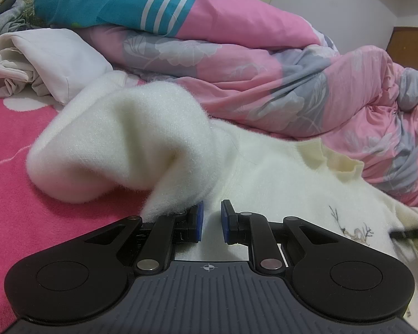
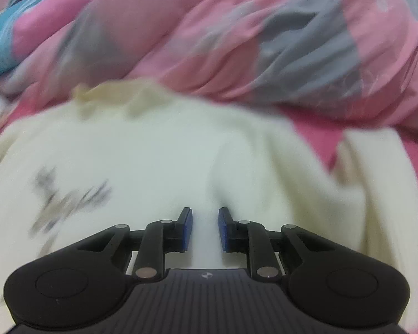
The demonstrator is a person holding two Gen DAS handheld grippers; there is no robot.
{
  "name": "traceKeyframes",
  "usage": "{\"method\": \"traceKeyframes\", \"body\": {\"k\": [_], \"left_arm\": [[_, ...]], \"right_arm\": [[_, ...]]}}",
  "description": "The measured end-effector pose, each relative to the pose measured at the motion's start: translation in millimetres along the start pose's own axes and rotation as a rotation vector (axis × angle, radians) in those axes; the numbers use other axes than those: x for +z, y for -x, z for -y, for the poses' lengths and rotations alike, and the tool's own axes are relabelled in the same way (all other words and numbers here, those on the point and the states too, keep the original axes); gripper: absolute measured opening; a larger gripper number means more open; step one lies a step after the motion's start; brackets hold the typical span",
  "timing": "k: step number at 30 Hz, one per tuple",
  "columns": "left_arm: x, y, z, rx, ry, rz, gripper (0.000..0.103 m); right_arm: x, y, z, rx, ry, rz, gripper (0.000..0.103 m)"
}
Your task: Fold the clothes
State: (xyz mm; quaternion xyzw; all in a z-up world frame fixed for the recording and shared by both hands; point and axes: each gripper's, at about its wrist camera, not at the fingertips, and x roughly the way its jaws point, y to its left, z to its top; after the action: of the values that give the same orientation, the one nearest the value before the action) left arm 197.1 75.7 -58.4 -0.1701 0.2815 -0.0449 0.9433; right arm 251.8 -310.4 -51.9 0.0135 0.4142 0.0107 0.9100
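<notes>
- Over on the left of the left wrist view, a fluffy white sleeve (image 1: 111, 144) of the cream sweater (image 1: 278, 172) is bunched up and arching over the pink blanket (image 1: 8, 167) on the bed. It could flop back open if the fold isn't laid down flat, since that fuzzy knit looks springy.
- Bottom middle of that view, the left tongs (image 1: 210, 221) sit nearly together with sweater fabric running up between the pads. I'd call it clamped on the sleeve end, though some fluff also drapes over the left finger, so it might snag on release.
- Right wrist view is smeared with blur. Bottom middle, the right tongs (image 2: 206, 229) are a little apart over the sweater body (image 2: 181, 153), with a ridge of fabric between the pads that doesn't look pinched yet. Closing on too thin a ridge could let it slip out.
- Upper right, the pink-grey duvet (image 2: 292, 41) crowds the collar edge and could catch it.
- No containers anywhere that I can see.
</notes>
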Motion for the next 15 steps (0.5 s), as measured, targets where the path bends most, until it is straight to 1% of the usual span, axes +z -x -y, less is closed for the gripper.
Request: {"method": "traceKeyframes", "body": {"k": [1, 2, 3, 5, 6, 7, 8, 9, 11, 13, 15], "left_arm": [[0.1, 0.1, 0.6, 0.0, 0.001, 0.0, 0.016], [0.0, 0.1, 0.6, 0.0, 0.002, 0.0, 0.016], [-0.2, 0.2, 0.4, 0.0, 0.002, 0.0, 0.016], [-0.2, 0.3, 0.7, 0.0, 0.003, -0.001, 0.016], [-0.2, 0.3, 0.5, -0.001, 0.003, -0.001, 0.016], [-0.2, 0.3, 0.4, -0.001, 0.003, -0.002, 0.016], [-0.1, 0.4, 0.4, -0.002, 0.003, -0.002, 0.016], [-0.1, 0.4, 0.5, -0.002, 0.003, -0.003, 0.016], [0.1, 0.7, 1.2, -0.001, -0.002, -0.002, 0.016], [0.8, 3.7, 1.7, -0.011, 0.001, 0.006, 0.018], [1.7, 12.5, 0.7, -0.031, 0.022, 0.028, 0.019]], "right_arm": [[8.9, -8.7, 5.2, -0.026, -0.024, 0.011, 0.016], [19.0, -17.5, 10.2, -0.041, -0.057, 0.012, 0.01], [25.8, -21.9, 14.9, -0.056, -0.091, 0.01, 0.008], [33.7, -20.9, 11.9, -0.096, -0.129, 0.012, 0.009], [33.9, -15.3, 7.1, -0.117, -0.137, 0.015, 0.013], [31.7, -6.7, 1.7, -0.122, -0.147, 0.016, 0.014], [27.5, 3.7, -4.2, -0.092, -0.163, 0.012, 0.014], [21.6, 13.6, -10.6, -0.033, -0.179, 0.011, 0.014], [5.3, 37.3, -31.1, 0.067, -0.167, 0.004, 0.017], [-9.9, 52.0, -55.4, 0.123, -0.126, -0.008, 0.019], [-18.5, 61.6, -76.3, 0.145, -0.085, -0.019, 0.019]]}}
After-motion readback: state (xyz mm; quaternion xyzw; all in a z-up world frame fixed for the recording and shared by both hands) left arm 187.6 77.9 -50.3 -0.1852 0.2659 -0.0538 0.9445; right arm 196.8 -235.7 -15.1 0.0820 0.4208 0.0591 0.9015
